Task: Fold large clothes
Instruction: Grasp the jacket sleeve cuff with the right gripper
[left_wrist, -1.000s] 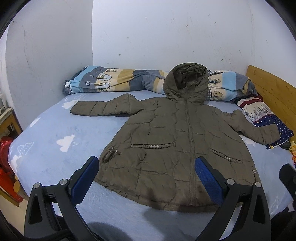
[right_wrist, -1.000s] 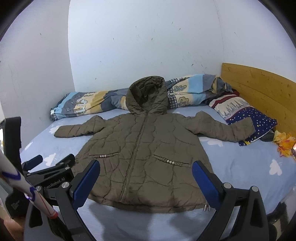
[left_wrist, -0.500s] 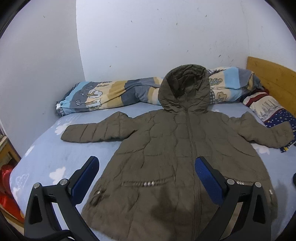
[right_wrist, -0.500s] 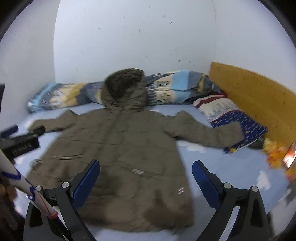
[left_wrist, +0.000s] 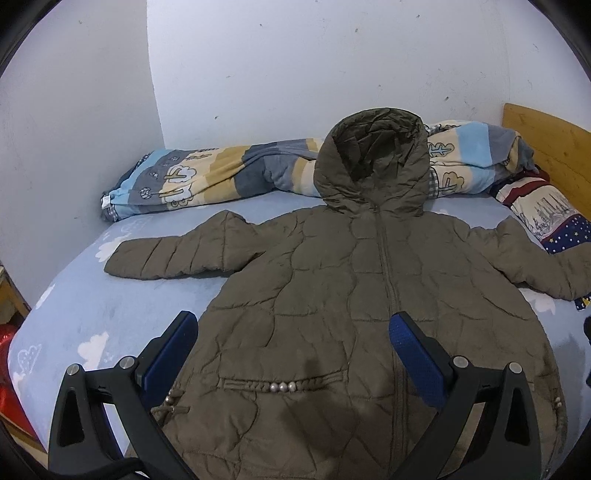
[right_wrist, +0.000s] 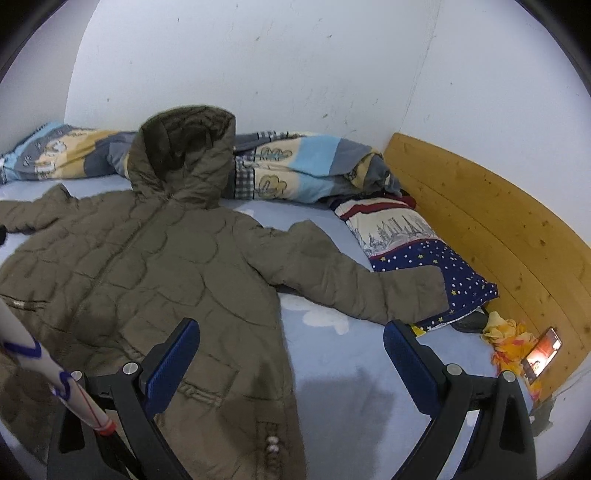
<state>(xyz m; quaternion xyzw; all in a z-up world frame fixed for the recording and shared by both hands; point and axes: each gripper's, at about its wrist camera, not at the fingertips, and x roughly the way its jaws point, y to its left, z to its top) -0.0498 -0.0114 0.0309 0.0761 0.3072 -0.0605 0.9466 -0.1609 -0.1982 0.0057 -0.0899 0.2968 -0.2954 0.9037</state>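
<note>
Our left claw (left_wrist: 293, 354) and right claw (right_wrist: 290, 354) both gape wide, holding nothing, above the olive hooded jacket (left_wrist: 369, 295) spread flat, sleeves out, on the blue cloud-print bed (left_wrist: 92, 314). Beyond lie a rolled quilt (left_wrist: 221, 177), a starry pillow (right_wrist: 424, 258), the wooden headboard (right_wrist: 498, 240) and white walls (left_wrist: 295, 74).

A rolled patchwork quilt (left_wrist: 221, 173) with tree prints lay along the white wall (left_wrist: 295, 66) at twelve o'clock. A pillow (right_wrist: 413, 243) with a skyline print and starred navy end sat at two o'clock, against the wooden headboard (right_wrist: 491, 236). At four o'clock, a lit phone (right_wrist: 543, 354) leaned beside crumpled yellow-orange cloth (right_wrist: 506, 339). The light-blue sheet (left_wrist: 92, 317) bore white clouds.
</note>
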